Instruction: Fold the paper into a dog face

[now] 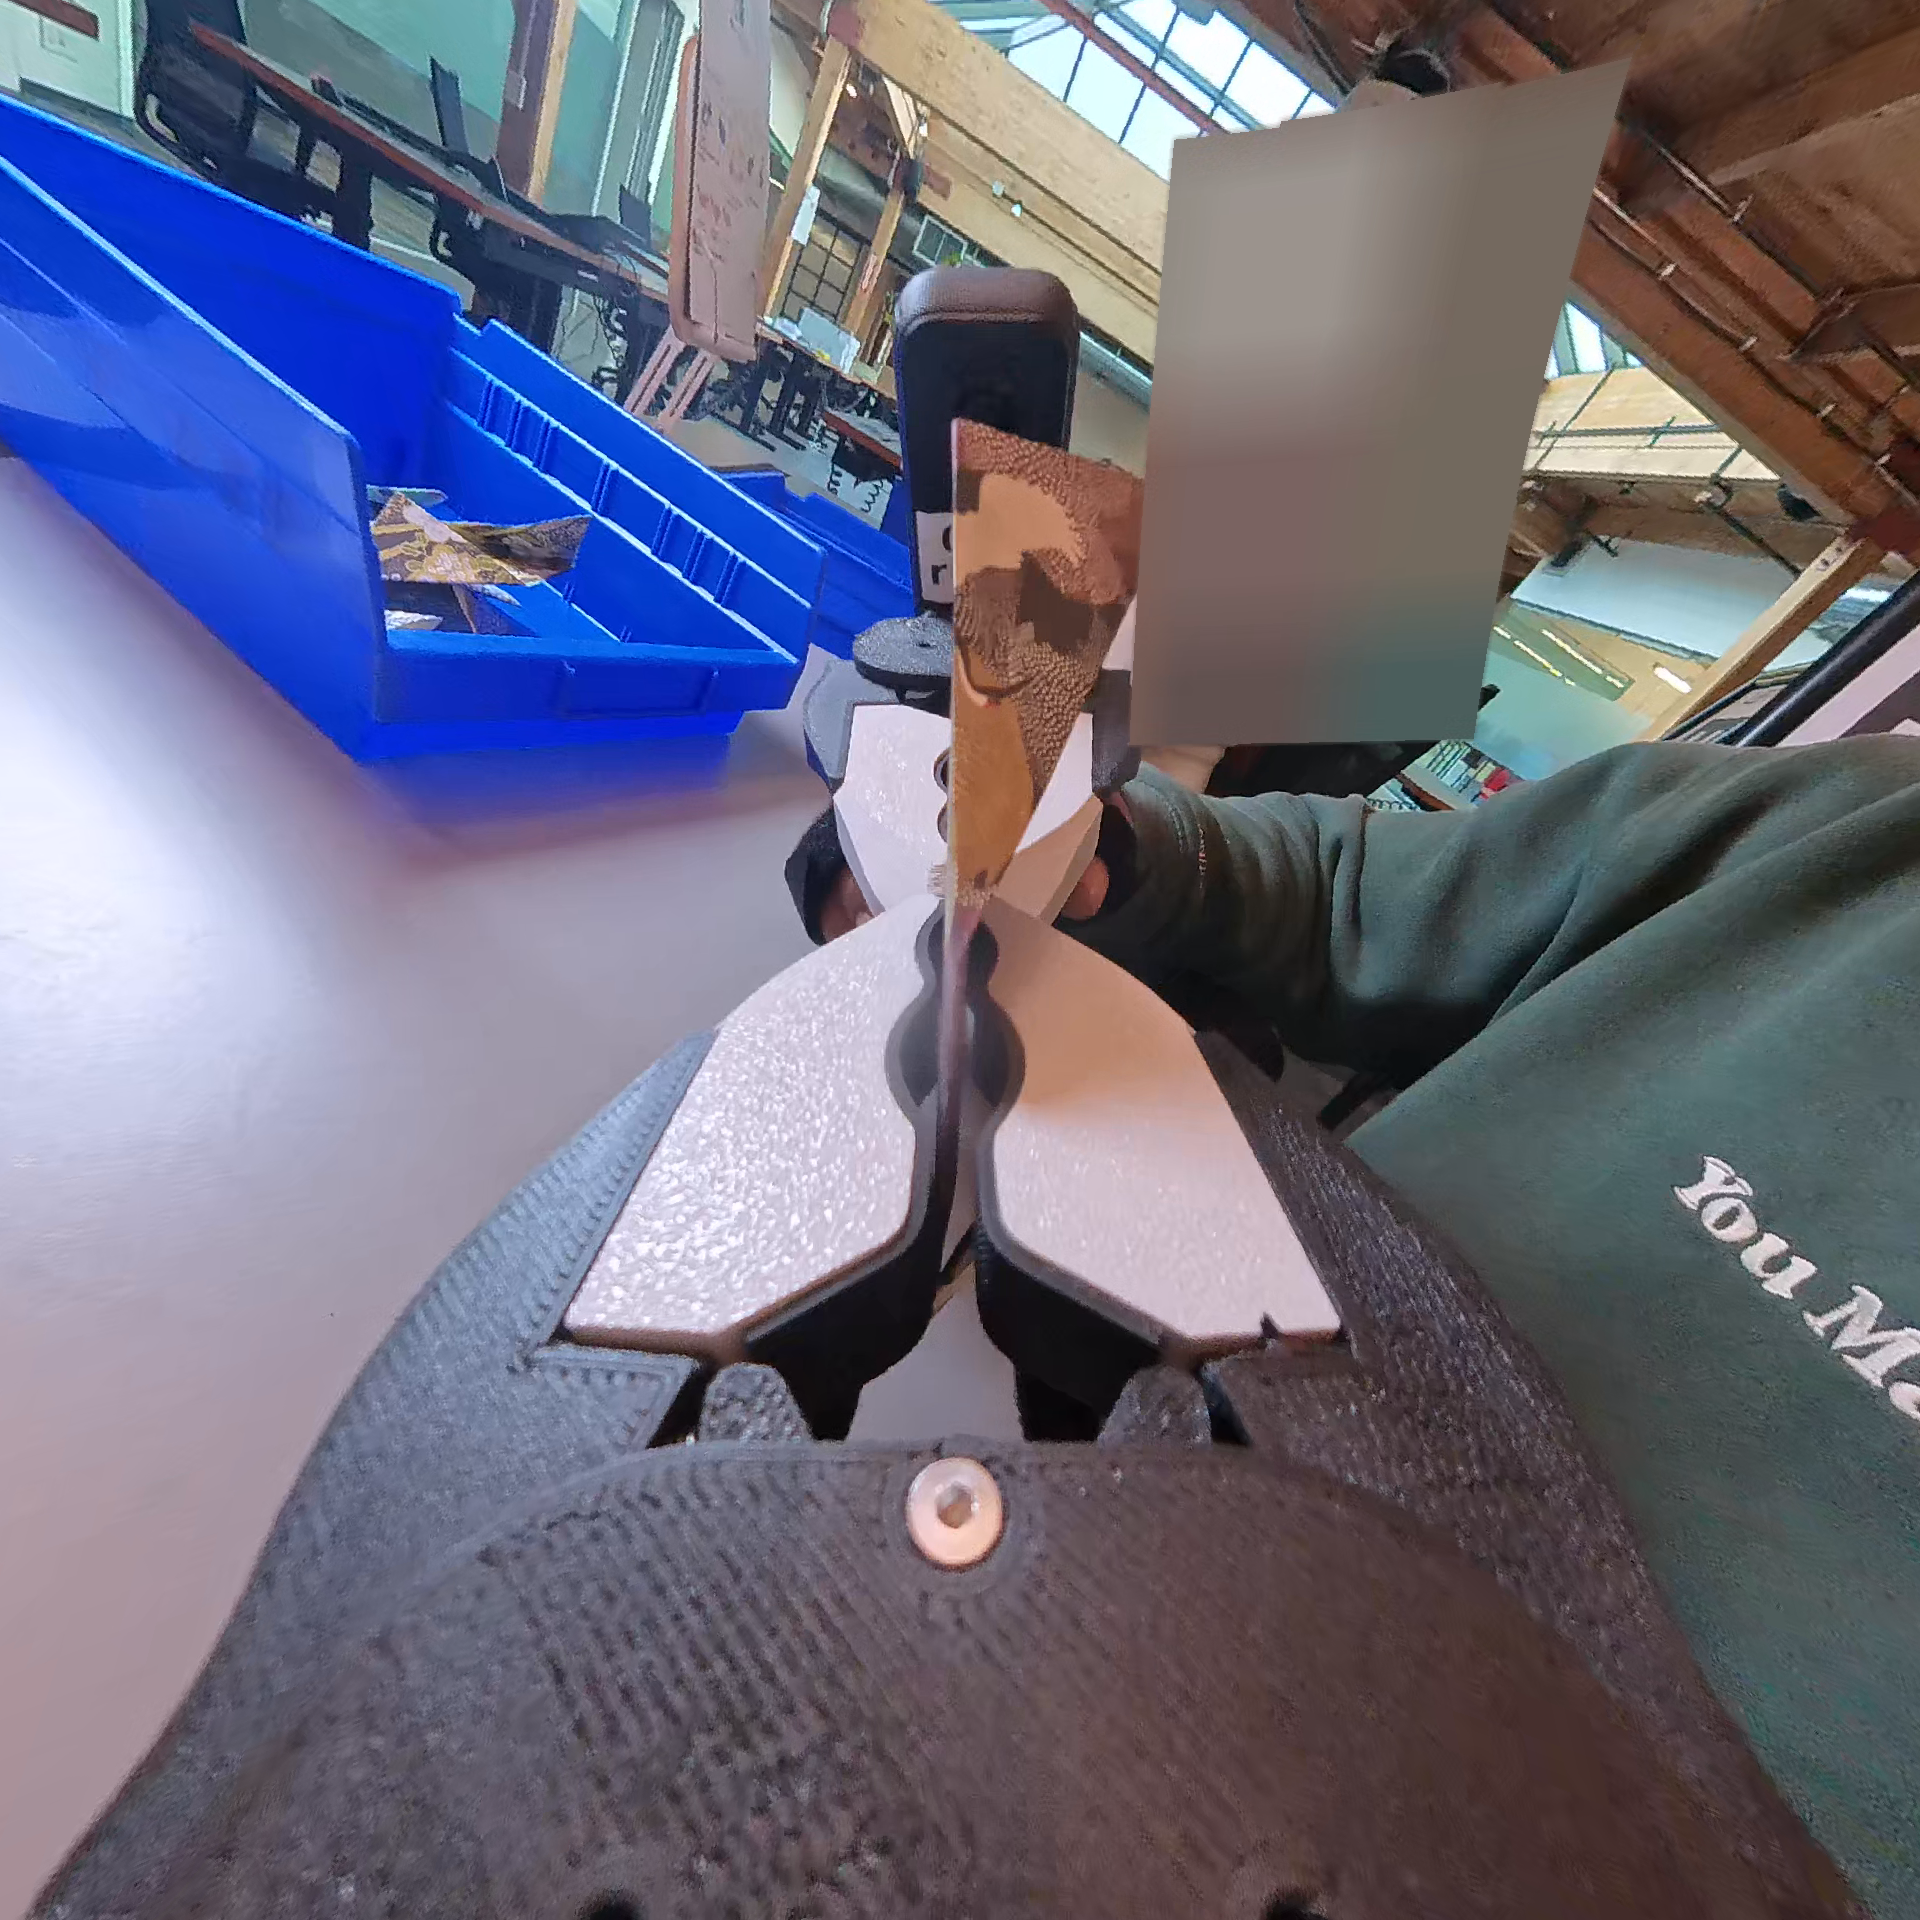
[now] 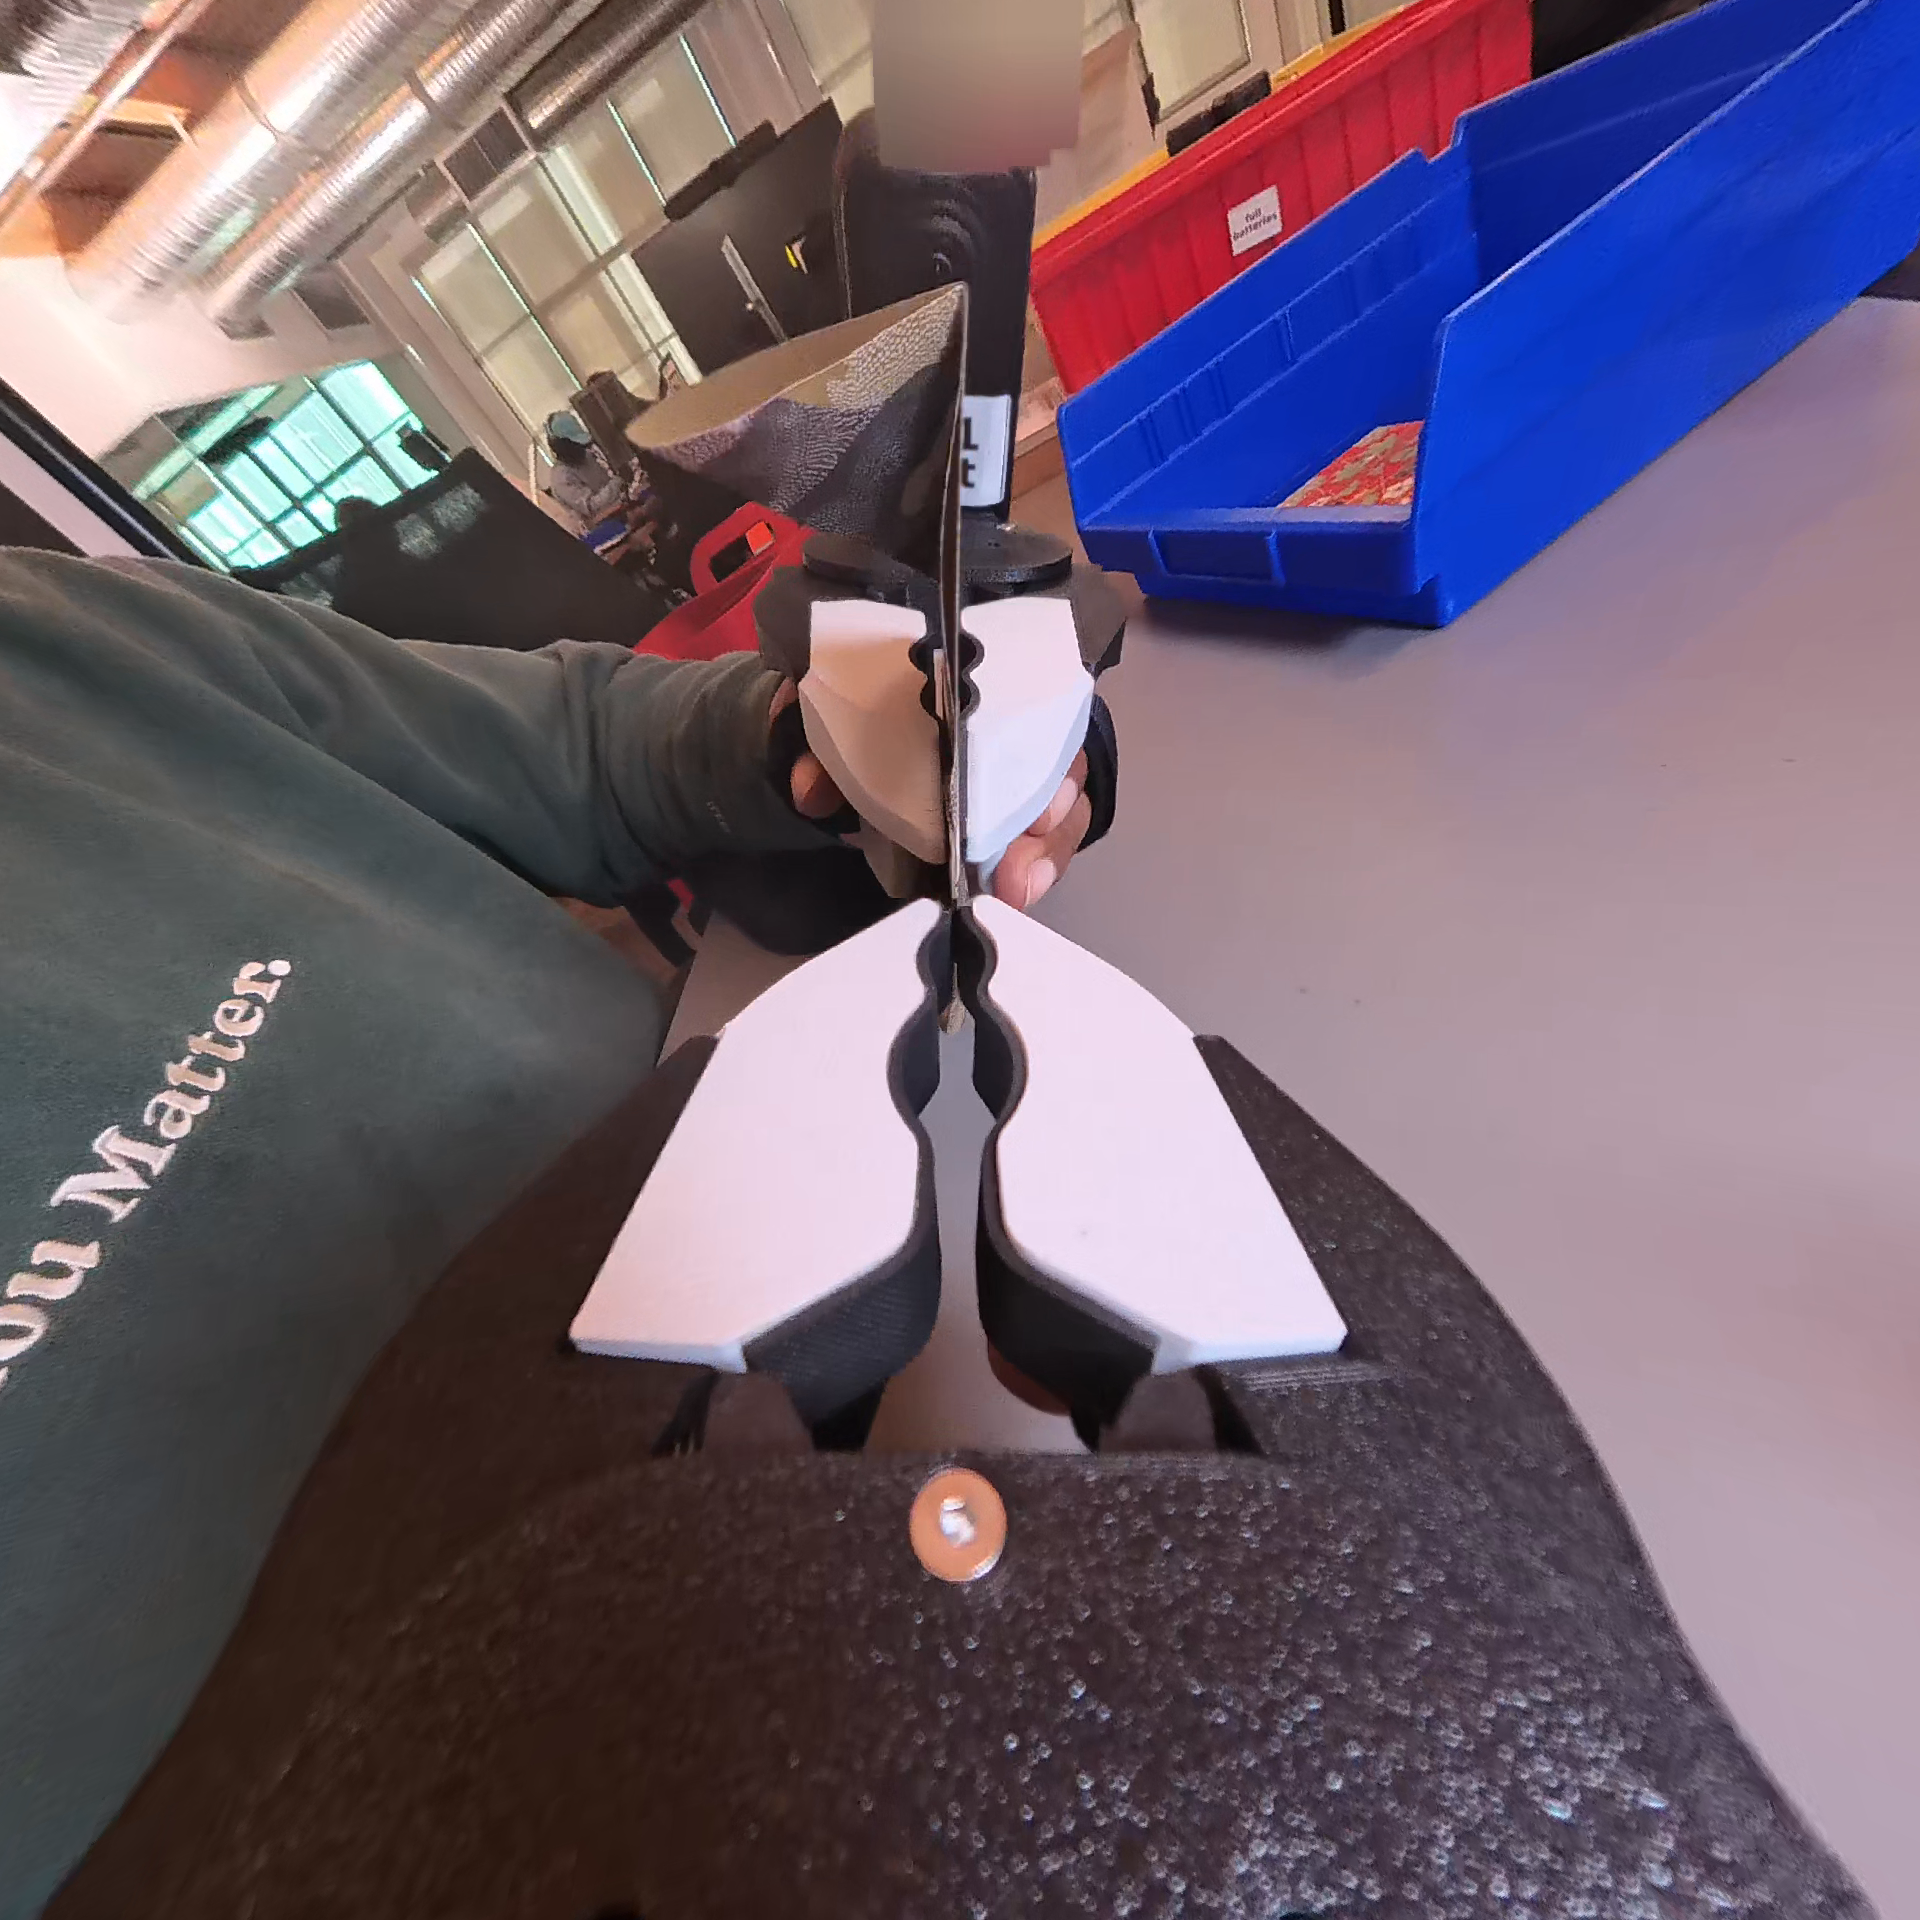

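A folded sheet of patterned brown paper (image 1: 1039, 623) stands upright on edge in the air above the grey table (image 1: 312, 1039). My left gripper (image 1: 956, 925) is shut on its lower edge. My right gripper (image 1: 971, 873) faces it tip to tip and also pinches the paper. In the right wrist view my right gripper (image 2: 951, 920) is shut on the paper (image 2: 821, 436), which shows a darker dotted side. The left gripper (image 2: 951, 868) is shut on the same sheet just beyond. The paper edge runs down between both pairs of white fingers (image 2: 1023, 727).
A blue bin (image 1: 520, 675) at the left holds folded patterned papers (image 1: 457, 551). In the right wrist view a blue bin (image 2: 1455, 416) holds red patterned paper (image 2: 1361, 468), with a red bin (image 2: 1195, 239) behind. A person's green sleeve (image 2: 312, 779) lies close by. The grippers are tip to tip, or close to it.
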A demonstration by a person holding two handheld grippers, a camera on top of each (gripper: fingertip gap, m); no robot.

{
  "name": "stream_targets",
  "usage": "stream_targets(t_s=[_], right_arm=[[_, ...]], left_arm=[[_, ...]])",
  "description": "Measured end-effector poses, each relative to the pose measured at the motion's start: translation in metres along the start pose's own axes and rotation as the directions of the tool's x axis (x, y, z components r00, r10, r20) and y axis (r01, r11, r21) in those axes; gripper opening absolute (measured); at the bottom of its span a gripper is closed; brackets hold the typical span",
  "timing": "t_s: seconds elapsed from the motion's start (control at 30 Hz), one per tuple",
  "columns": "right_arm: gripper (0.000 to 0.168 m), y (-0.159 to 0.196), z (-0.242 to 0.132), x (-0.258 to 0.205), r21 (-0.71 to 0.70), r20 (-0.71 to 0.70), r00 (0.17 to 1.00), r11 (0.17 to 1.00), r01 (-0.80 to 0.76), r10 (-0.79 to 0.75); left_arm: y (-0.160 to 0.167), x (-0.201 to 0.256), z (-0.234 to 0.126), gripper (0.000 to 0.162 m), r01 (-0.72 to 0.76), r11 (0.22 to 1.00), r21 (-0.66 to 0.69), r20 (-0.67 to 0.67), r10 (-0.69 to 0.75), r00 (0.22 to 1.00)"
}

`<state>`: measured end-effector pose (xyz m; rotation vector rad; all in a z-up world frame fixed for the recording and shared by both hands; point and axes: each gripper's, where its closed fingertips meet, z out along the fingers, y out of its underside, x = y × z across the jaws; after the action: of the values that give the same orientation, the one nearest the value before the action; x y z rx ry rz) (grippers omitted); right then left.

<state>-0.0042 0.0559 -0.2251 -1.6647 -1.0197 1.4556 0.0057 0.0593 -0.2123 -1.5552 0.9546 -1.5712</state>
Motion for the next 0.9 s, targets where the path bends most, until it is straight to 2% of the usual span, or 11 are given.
stream_targets(t_s=[0.07, 0.13, 0.2, 0.47, 0.7, 0.8, 0.83, 0.9], right_arm=[[0.003, 0.0, 0.002, -0.001, 0.001, -0.011, 1.0, 1.0, 0.028, -0.028], [0.013, 0.009, 0.007, -0.003, -0.044, -0.003, 0.999, 0.998, 0.037, -0.037], [0.0, 0.01, 0.009, -0.002, -0.043, -0.02, 0.998, 0.997, 0.057, -0.058], [0.002, 0.011, 0.01, 0.0, -0.047, -0.023, 0.999, 0.998, 0.043, -0.044], [0.0, 0.013, 0.009, 0.003, -0.076, -0.061, 0.993, 0.992, 0.098, -0.103], [0.0, 0.013, 0.01, 0.004, -0.058, -0.048, 0.998, 0.997, 0.048, -0.05], [0.001, 0.013, 0.01, 0.004, -0.054, -0.044, 0.998, 0.998, 0.036, -0.038], [0.02, 0.007, 0.006, 0.003, -0.022, -0.039, 0.999, 0.999, 0.032, -0.033]], left_arm=[[-0.003, 0.001, -0.001, 0.001, 0.005, 1.0, 0.019, -0.001, -0.005, 1.0], [-0.009, 0.001, -0.002, 0.0, 0.016, 0.999, 0.051, -0.005, -0.016, 1.0], [-0.01, 0.002, -0.002, 0.0, 0.013, 0.998, 0.054, -0.007, -0.013, 1.0], [-0.01, 0.0, -0.003, 0.0, 0.026, 0.997, 0.068, 0.0, -0.026, 1.0], [-0.01, 0.0, -0.004, 0.0, 0.039, 0.997, 0.072, 0.0, -0.039, 0.999], [-0.01, -0.002, -0.004, 0.0, 0.051, 0.996, 0.072, 0.003, -0.051, 0.999], [-0.009, -0.003, -0.005, 0.0, 0.053, 0.996, 0.071, 0.007, -0.054, 0.999], [-0.007, -0.005, -0.006, 0.0, 0.055, 0.997, 0.061, 0.015, -0.056, 0.998]])
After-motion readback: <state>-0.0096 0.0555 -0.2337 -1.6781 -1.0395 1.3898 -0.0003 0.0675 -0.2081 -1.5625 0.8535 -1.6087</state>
